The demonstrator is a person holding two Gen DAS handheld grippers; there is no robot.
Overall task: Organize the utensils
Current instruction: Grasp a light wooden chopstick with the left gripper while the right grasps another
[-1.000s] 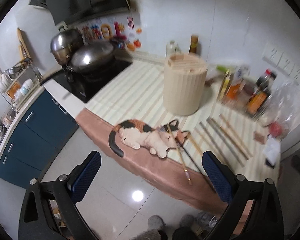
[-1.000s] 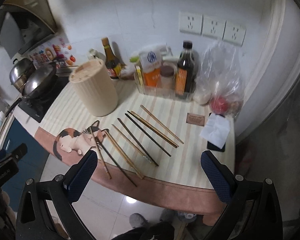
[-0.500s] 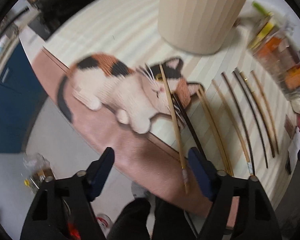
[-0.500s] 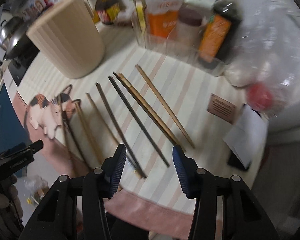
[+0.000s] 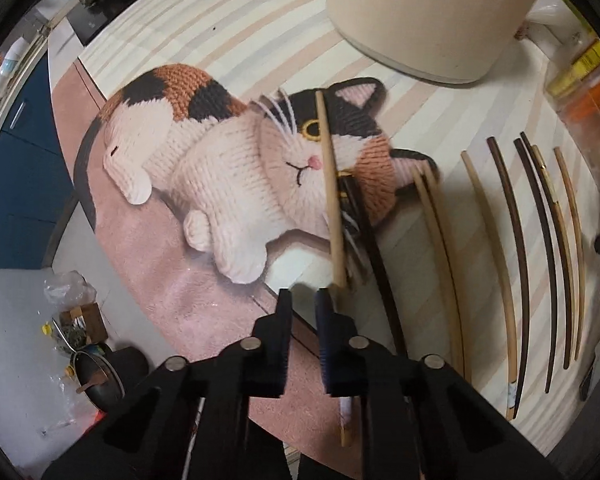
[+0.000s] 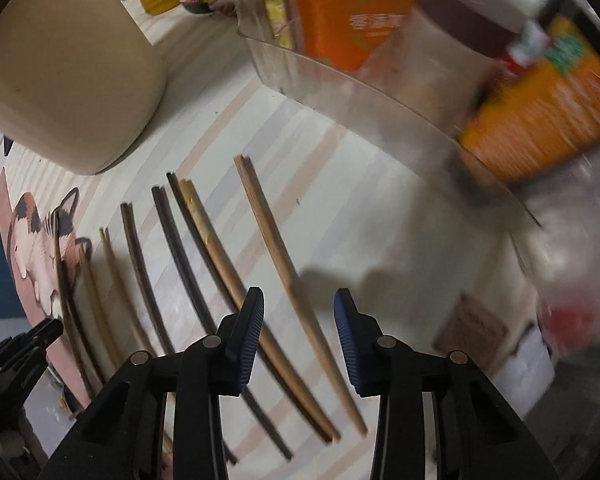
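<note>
In the left wrist view, the left gripper [image 5: 300, 300] pointed down with its jaws drawn together on nothing, the pale chopstick [image 5: 330, 192] lying just beside them across the cat mat [image 5: 220, 168], probably a missed grasp. In the right wrist view, the right gripper [image 6: 298, 300] was closing astride a brown chopstick [image 6: 284, 268], not yet clamped; the beige holder [image 6: 64, 68] stood apart, contents hidden.

Table [image 5: 236, 20] carries chopsticks [image 6: 276, 264] side by side in row. Cylindrical holder [image 6: 60, 64] stands behind row, toward left. Clear tray [image 6: 380, 92] with bottles and packets behind row, right. Cat picture [image 5: 228, 160] on mat at left end; one chopstick [image 5: 332, 200] lies across cat's face.
</note>
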